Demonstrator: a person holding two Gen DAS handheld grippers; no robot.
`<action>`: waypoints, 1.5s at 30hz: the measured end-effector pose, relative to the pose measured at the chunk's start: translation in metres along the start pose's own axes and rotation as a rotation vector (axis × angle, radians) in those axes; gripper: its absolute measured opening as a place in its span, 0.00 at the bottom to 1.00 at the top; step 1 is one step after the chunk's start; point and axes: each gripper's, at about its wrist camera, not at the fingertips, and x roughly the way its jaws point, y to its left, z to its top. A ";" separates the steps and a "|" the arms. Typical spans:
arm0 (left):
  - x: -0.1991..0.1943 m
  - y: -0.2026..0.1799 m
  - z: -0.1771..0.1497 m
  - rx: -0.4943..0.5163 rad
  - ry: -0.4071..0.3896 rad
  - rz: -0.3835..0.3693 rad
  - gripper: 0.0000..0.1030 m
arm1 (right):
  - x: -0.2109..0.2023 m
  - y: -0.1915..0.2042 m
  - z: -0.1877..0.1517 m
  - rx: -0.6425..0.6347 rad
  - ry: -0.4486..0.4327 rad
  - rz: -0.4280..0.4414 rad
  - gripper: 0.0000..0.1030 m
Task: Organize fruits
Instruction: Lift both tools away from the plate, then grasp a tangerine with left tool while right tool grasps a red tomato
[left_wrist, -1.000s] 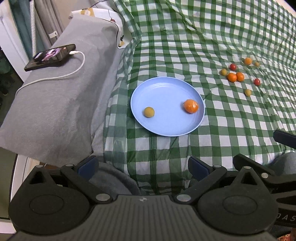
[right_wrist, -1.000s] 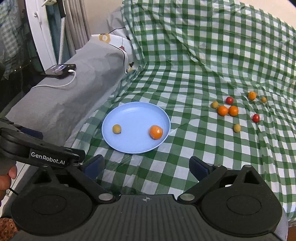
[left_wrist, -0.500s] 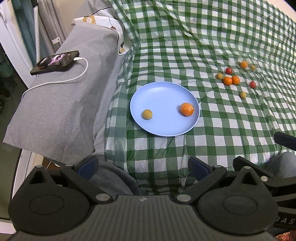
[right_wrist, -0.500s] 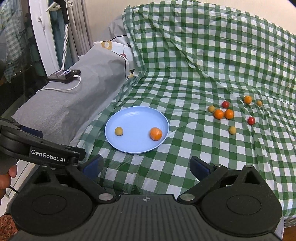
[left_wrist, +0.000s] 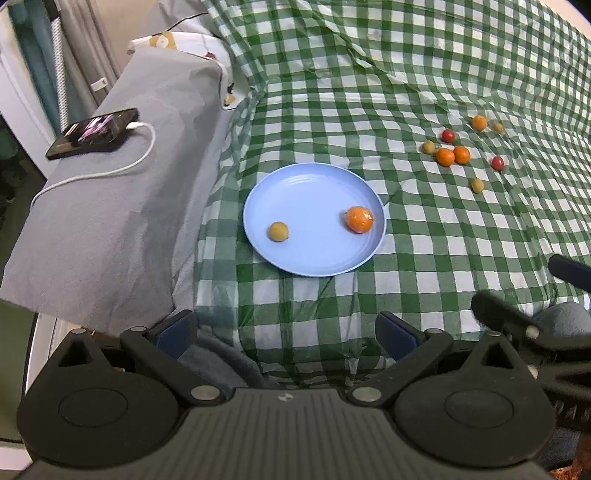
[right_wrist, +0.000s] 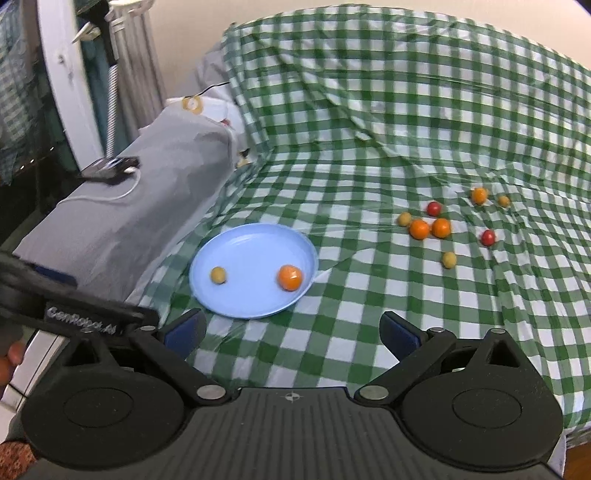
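Fruits (right_wrist: 430, 229) on checkered cloth (right_wrist: 369, 177)

Each gripper is matte black plastic: a ribbed central housing flanked by two round discs, with angled link arms pinned by silver screws. The left gripper (left_wrist: 286, 330) and right gripper (right_wrist: 291, 328) both carry dark blue pads on their jaws. White lettering reads "GenRobot.AI" at 9 o'clock in the right wrist view.
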 end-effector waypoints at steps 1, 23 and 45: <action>0.001 -0.003 0.002 0.006 0.001 -0.001 0.99 | 0.002 -0.005 0.001 0.008 -0.004 -0.011 0.97; 0.134 -0.158 0.154 0.096 0.025 -0.122 1.00 | 0.095 -0.199 0.037 0.154 -0.110 -0.329 0.97; 0.310 -0.257 0.241 0.086 0.096 -0.162 0.85 | 0.293 -0.332 0.053 0.165 -0.035 -0.343 0.82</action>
